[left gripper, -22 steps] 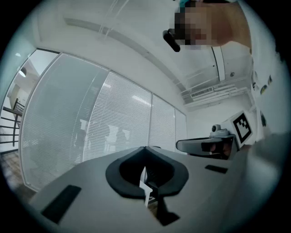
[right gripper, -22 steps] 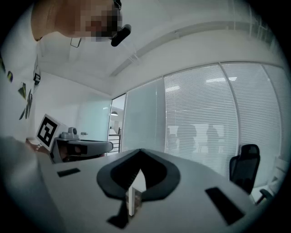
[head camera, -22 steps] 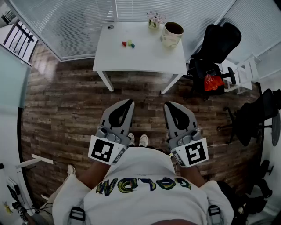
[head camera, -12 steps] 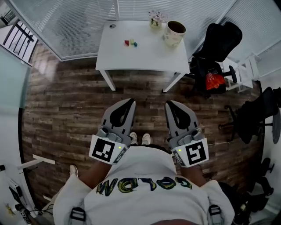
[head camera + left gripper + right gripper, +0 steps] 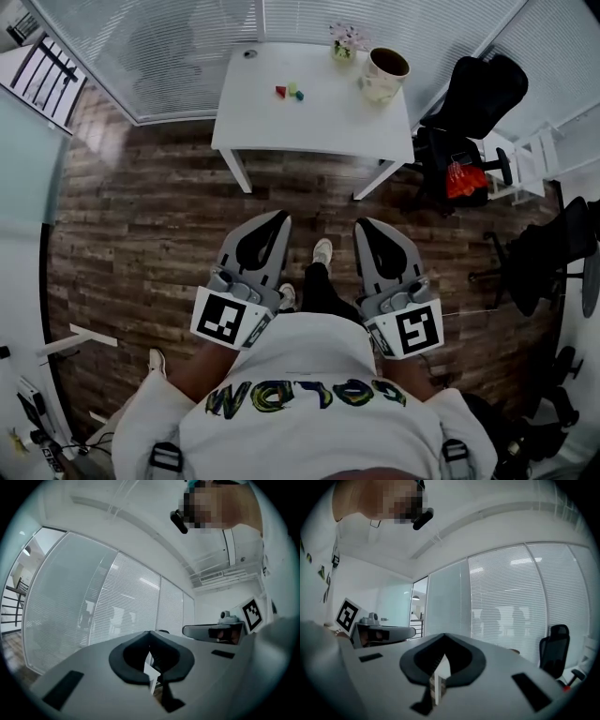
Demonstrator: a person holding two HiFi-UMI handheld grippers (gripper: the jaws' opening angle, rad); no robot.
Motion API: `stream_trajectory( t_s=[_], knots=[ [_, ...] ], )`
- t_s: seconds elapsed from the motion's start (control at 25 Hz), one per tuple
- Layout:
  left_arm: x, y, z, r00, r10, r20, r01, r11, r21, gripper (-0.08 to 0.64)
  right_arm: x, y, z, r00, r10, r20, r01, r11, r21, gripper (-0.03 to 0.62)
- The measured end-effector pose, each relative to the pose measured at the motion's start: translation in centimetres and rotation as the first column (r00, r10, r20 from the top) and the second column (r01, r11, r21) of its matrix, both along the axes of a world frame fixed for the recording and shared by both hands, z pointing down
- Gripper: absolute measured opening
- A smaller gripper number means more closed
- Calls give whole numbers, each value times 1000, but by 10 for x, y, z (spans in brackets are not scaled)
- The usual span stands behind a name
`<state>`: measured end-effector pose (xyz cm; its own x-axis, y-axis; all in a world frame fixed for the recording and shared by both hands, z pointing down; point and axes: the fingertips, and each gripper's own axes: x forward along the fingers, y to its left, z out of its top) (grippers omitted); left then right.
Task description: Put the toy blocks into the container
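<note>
Surface: white rectangular table (image 5: 319,122) stands against slatted window blinds (image 5: 187,47), well apart from the person.
Blocks: small red, yellow-green and teal toy blocks (image 5: 289,91) lie clustered on the tabletop left of its middle, apart from the container.
Container: cream round container (image 5: 385,77) with a dark inside stands upright near the table's far right corner, just beside a small flower pot (image 5: 345,45).
Room: dark wood-plank floor (image 5: 141,244); black office chair (image 5: 473,94) stands right of the table with a red bag (image 5: 464,178) near it.
Left gripper: grey left gripper (image 5: 278,218) is held level at the waist, with its jaws pressed together and nothing between them.
Right gripper: grey right gripper (image 5: 362,225) is also level, with its jaws closed on nothing.
Change: one light shoe (image 5: 322,250) has stepped forward from beside the other, and the table sits further right in the head view. Both grippers stay shut.
</note>
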<state>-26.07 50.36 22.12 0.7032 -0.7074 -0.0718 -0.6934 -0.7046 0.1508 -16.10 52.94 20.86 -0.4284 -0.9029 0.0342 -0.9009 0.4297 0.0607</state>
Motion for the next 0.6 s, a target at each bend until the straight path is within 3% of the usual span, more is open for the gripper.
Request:
stream_trajectory(
  t_s=[0.28, 0.6],
  knots=[
    [27, -44, 4, 1000, -14, 10, 14, 1000, 2, 8, 29, -47, 4, 1000, -11, 8, 11, 1000, 6, 9],
    [95, -117, 4, 1000, -13, 19, 13, 1000, 2, 8, 95, -119, 4, 1000, -16, 14, 16, 1000, 7, 9]
  ],
)
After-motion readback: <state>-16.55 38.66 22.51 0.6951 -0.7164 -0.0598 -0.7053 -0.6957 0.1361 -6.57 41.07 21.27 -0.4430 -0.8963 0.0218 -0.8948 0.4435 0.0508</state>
